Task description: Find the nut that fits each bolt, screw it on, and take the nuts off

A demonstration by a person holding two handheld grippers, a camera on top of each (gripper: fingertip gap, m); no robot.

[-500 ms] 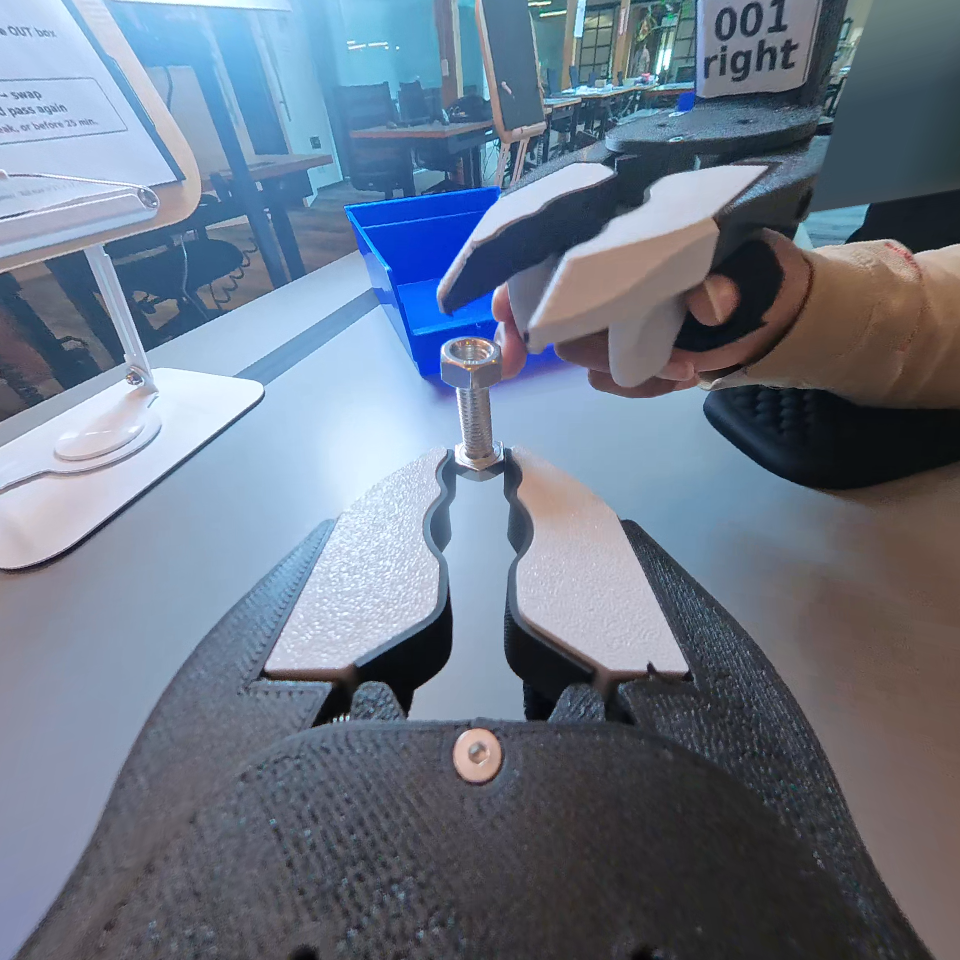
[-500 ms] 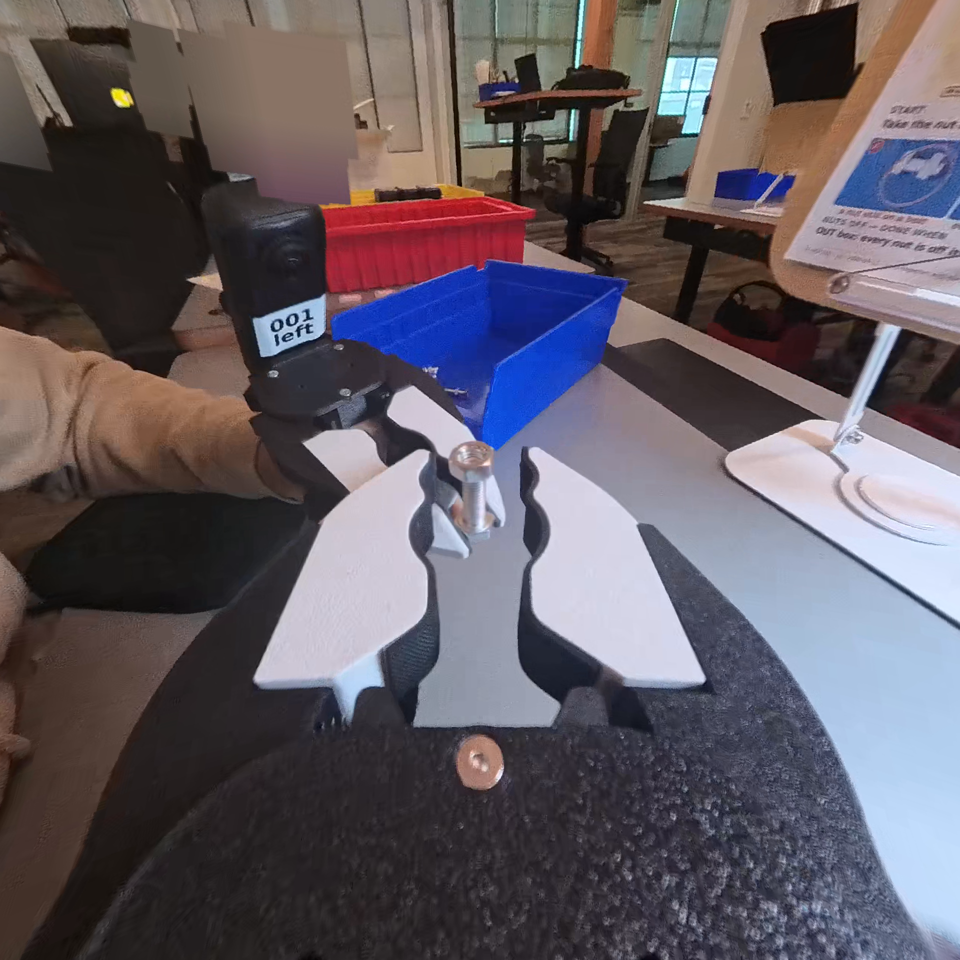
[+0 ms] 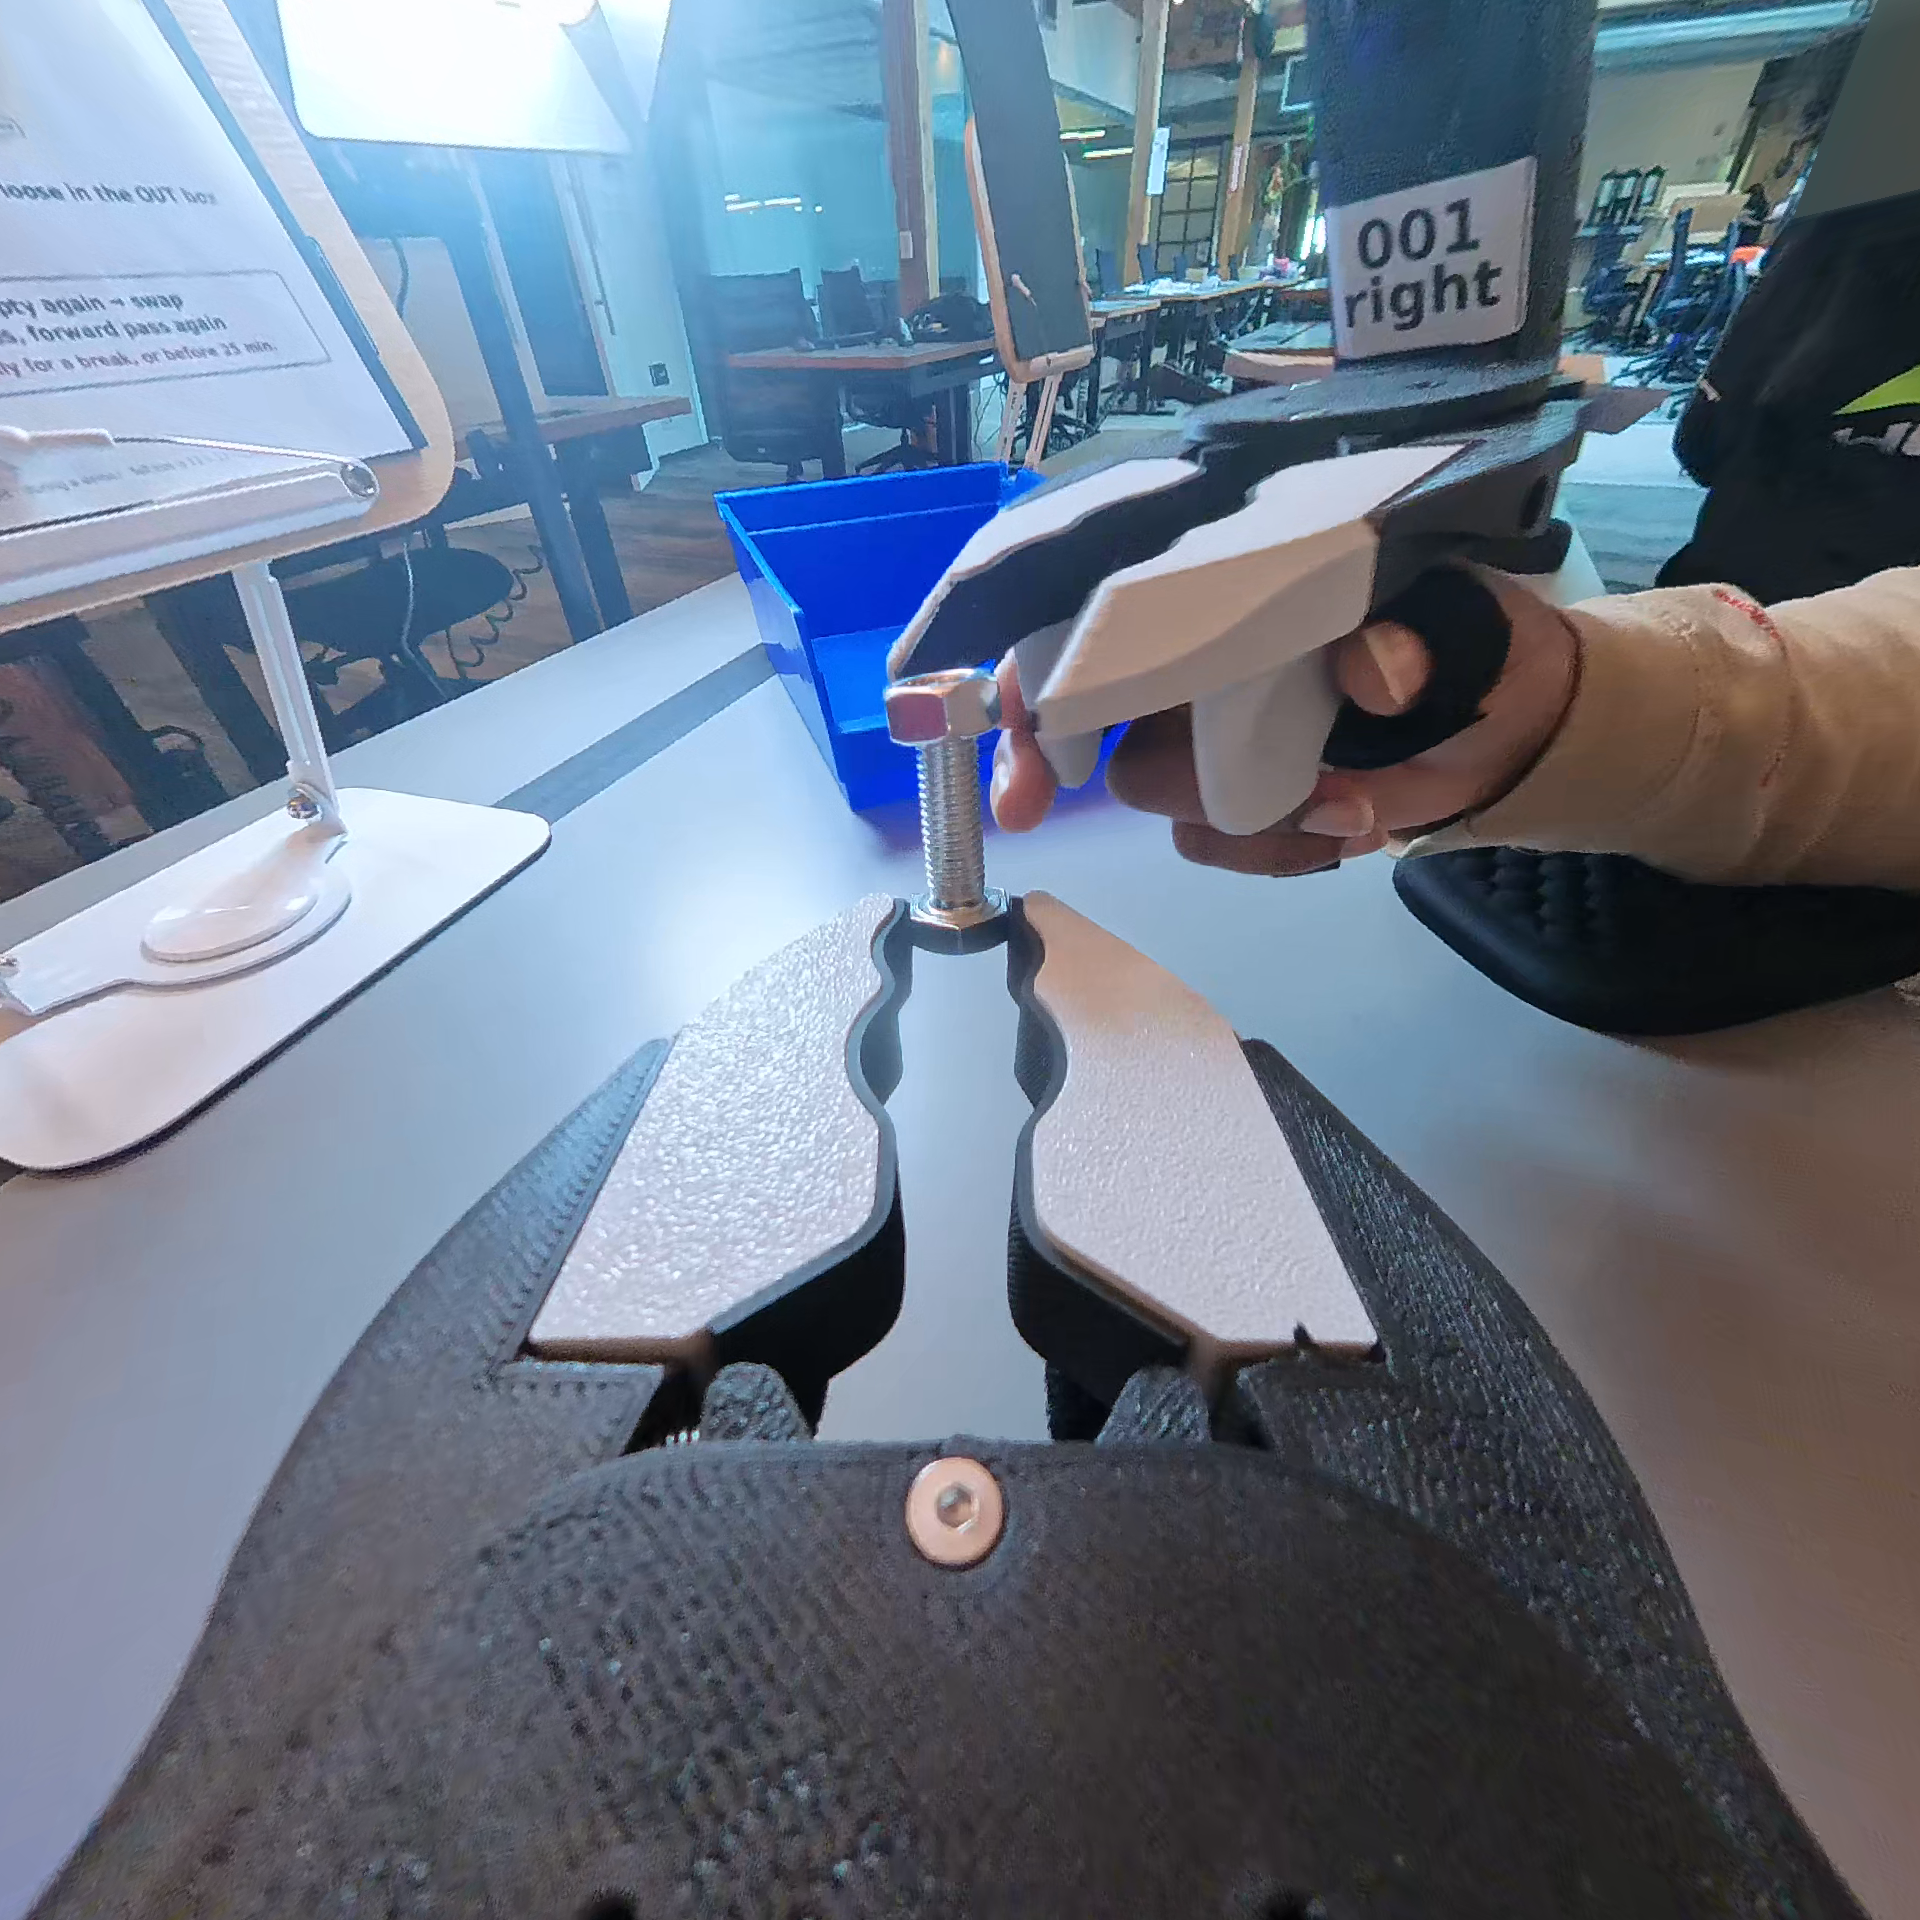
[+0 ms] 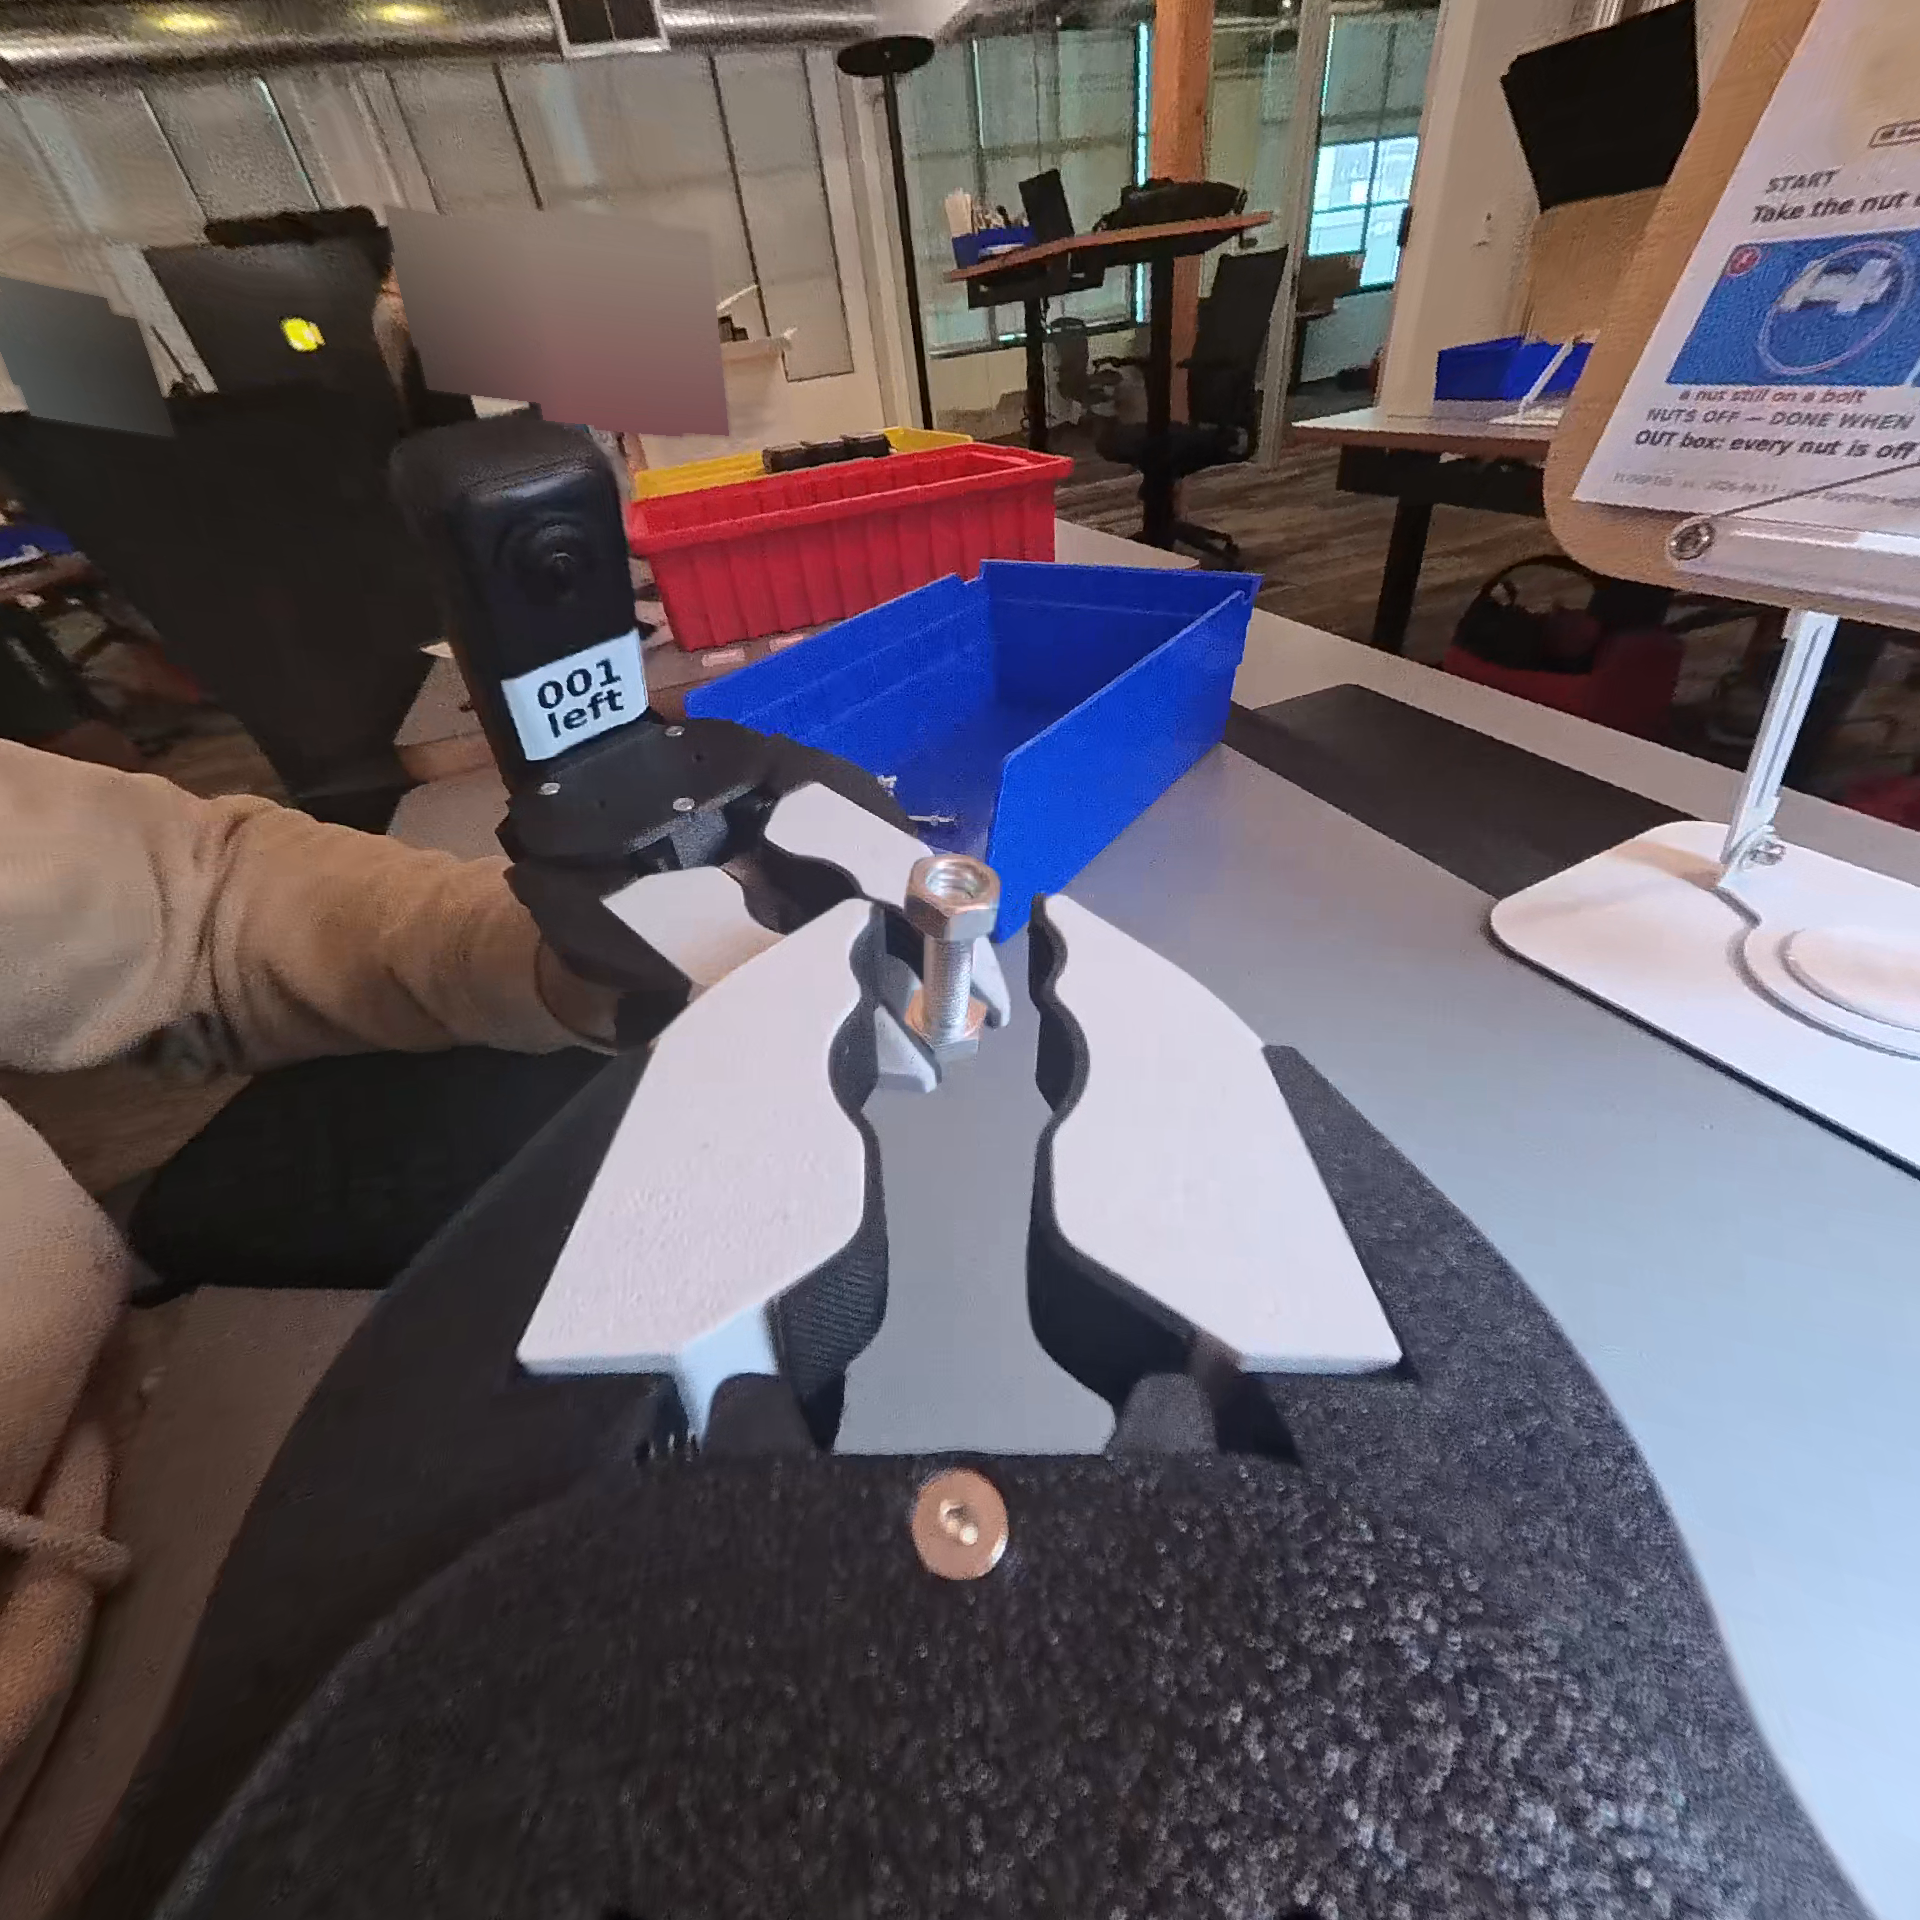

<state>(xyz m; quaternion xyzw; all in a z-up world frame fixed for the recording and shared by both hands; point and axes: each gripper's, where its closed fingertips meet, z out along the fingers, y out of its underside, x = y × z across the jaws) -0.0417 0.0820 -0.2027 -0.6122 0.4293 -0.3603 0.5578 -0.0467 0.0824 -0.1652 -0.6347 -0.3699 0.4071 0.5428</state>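
Jaws of the left gripper (image 3: 958,920) are clamped on the hex head of a bolt (image 3: 956,831), which stands upright with its threaded shank pointing up, head down between the fingertips. A hex nut (image 3: 940,703) sits at the top end of the shank, its bore open to the sky in the right wrist view (image 4: 951,894). Jaws of the right gripper (image 4: 948,940) stand apart — in its own view the two white fingers flank the bolt (image 4: 948,987) with clear gaps on both sides, gripping nothing. Seen from the left wrist view, the right gripper (image 3: 977,665) comes in from the right, tilted downward, with one dark-edged fingertip just over the nut; whether it touches the nut cannot be told. A hand (image 3: 1299,769) in a tan sleeve holds that tool from below.

Behind the bolt a blue bin (image 4: 1101,748) rests on the grey surface (image 4: 1299,987) — a few small metal pieces lie on its floor. Farther back stands a red bin (image 4: 831,540), with a yellow one just behind it. A white stand (image 3: 208,914) carrying a printed sheet sits to the left in the left wrist view. A black padded rest (image 3: 1662,935) lies under the sleeved forearm.
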